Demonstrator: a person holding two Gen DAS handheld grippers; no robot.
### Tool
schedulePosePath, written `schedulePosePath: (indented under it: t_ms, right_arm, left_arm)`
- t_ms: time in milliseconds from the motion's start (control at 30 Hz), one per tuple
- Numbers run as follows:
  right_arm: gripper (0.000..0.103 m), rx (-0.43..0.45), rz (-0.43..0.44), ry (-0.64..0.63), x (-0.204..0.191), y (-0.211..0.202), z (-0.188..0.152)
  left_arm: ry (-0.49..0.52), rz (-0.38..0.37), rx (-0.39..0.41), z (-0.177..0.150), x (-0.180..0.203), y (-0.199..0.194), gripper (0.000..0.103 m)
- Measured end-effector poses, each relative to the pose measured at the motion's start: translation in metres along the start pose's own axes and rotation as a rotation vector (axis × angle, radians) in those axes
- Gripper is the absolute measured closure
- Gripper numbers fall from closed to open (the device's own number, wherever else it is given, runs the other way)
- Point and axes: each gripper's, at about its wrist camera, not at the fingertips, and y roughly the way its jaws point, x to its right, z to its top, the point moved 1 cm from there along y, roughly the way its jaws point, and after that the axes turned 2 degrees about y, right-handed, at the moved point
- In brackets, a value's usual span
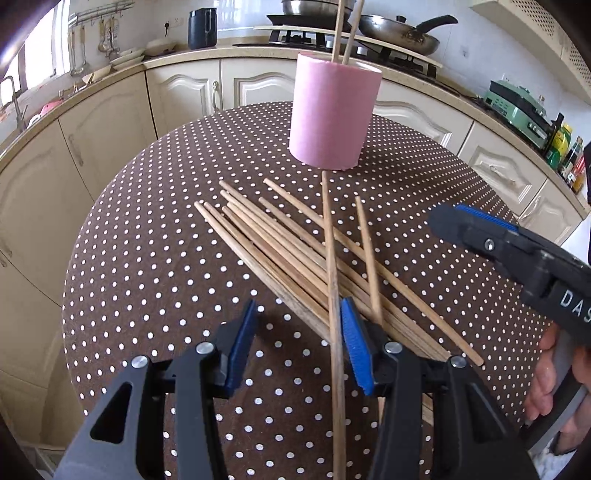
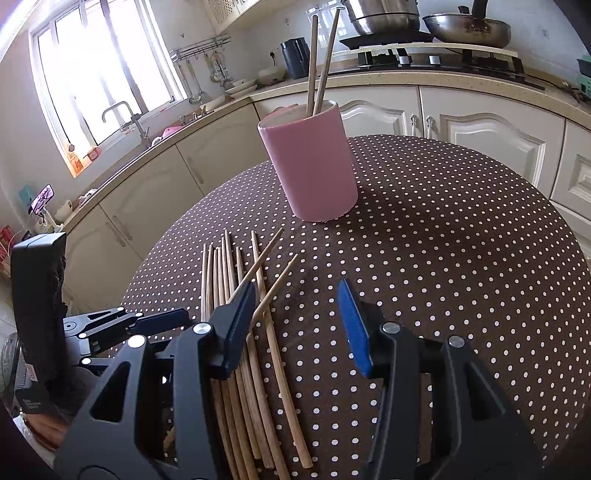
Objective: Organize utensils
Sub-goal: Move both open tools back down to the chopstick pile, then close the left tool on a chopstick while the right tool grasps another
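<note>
Progress check, reading left to right. In the left wrist view my left gripper [image 1: 299, 332] is sitting low in the centre of the frame, jaws standing apart and pinching nothing; one loose chopstick [image 1: 332, 288] is running up between them, close against the right-hand blue pad [image 1: 356, 350], but I'm not seeing it clamped. Just right of that, the pile of chopsticks [image 1: 295, 254] is lying fanned across the dotted tablecloth [image 1: 147, 266], mid-frame, roughly ten pieces, some crossing each other. Above it, upper centre, the pink cup [image 1: 334, 114] is standing upright on the cloth, well apart from the pile, already holding two chopsticks [image 1: 345, 29]. At the right edge my right gripper [image 1: 465, 221] is hovering over the cloth, near the pile's far end. In the right wrist view its jaws are standing spread over bare cloth, gripping nothing, with the pile just left of them at lower left, partly under the left finger [image 2: 236, 317]. So I'm judging this as early: two sticks are in, the bulk is still on the table. What's left is picking each remaining stick and dropping it upright into the cup. The crossed ones on top look like the easiest to take first.
</note>
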Motion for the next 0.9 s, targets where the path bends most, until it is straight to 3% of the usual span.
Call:
schedulePosePath:
  t_ms: [133,200,600,700,900]
  right_arm:
    - [0.056,-0.032,-0.005,-0.009,-0.001,0.006,0.0]
    - [0.056,-0.06,-0.018,-0.01,-0.001,0.01,-0.001]
    - [0.057,-0.219,0.033,0.032,-0.016,0.04,0.001]
    - [0.065,-0.266,0.041,0.034,-0.021,0.052,0.007]
    - [0.073,-0.294,-0.002,0.025,-0.028,0.065,0.013]
  left_arm:
    - [-0.023,-0.017,-0.005,-0.001,-0.006,-0.001,0.057]
    - [-0.024,-0.019,-0.012,-0.001,-0.005,-0.001,0.067]
    - [-0.049,-0.066,-0.05,0.009,-0.001,0.005,0.079]
    - [-0.09,-0.096,-0.059,0.013,-0.009,0.008,0.089]
    - [-0.109,-0.114,-0.058,0.013,-0.015,0.009,0.092]
